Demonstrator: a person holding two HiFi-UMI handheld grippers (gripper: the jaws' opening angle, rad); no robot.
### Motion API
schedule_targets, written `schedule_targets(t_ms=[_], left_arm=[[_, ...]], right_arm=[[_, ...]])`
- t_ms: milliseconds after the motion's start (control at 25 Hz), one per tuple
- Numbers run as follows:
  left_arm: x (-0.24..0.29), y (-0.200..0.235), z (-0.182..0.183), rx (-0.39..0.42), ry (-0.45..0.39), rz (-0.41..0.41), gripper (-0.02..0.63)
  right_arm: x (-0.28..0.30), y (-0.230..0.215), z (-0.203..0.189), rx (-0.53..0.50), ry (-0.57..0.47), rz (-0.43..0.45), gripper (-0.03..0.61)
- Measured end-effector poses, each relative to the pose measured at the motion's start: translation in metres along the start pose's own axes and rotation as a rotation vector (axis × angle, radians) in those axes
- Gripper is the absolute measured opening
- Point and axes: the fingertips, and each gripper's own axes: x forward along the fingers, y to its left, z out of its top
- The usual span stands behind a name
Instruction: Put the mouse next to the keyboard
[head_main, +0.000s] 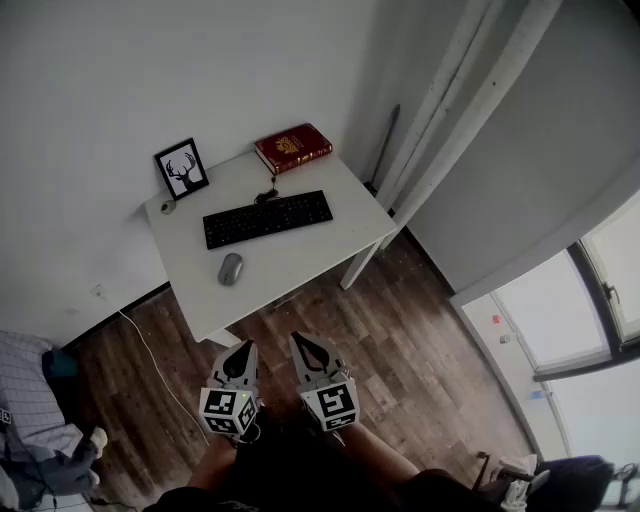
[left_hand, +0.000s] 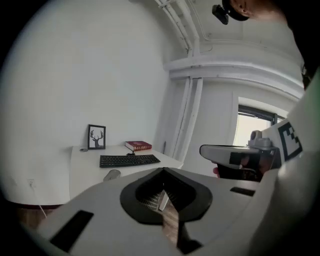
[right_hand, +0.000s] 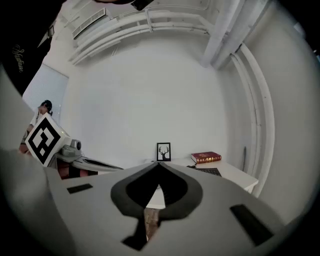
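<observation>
Head view alone takes in both claws at once, the left claw (head_main: 243, 348) and the right claw (head_main: 301, 340), each clenched on nothing above the wood-plank floor (head_main: 420, 330), well short of the white desk (head_main: 300, 262). On that desk sit one black-framed deer picture (head_main: 181, 168), one rounded grey mouse (head_main: 231, 268) near the front edge of one flat black keyboard (head_main: 267, 218) without touching it, and one red book (head_main: 293, 148). The left gripper view shows the mouse; the right gripper view does not.

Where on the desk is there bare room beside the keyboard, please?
The desk is bare between the right end of the keyboard and its own right edge, and along the front, right of the mouse. The back is crowded: the deer picture and the red book stand there.
</observation>
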Motion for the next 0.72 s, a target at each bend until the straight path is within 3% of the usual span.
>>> schedule_targets(t_ms=[480, 720], left_arm=[[0.0, 0.01, 0.011, -0.01, -0.026, -0.024, 0.002], [-0.009, 0.036, 0.006, 0.014, 0.027, -0.028, 0.002]], right_arm=[[0.013, 0.019, 0.014, -0.036, -0.007, 0.036, 0.02], [0.034, 0.038, 0.013, -0.045, 0.017, 0.013, 0.02]])
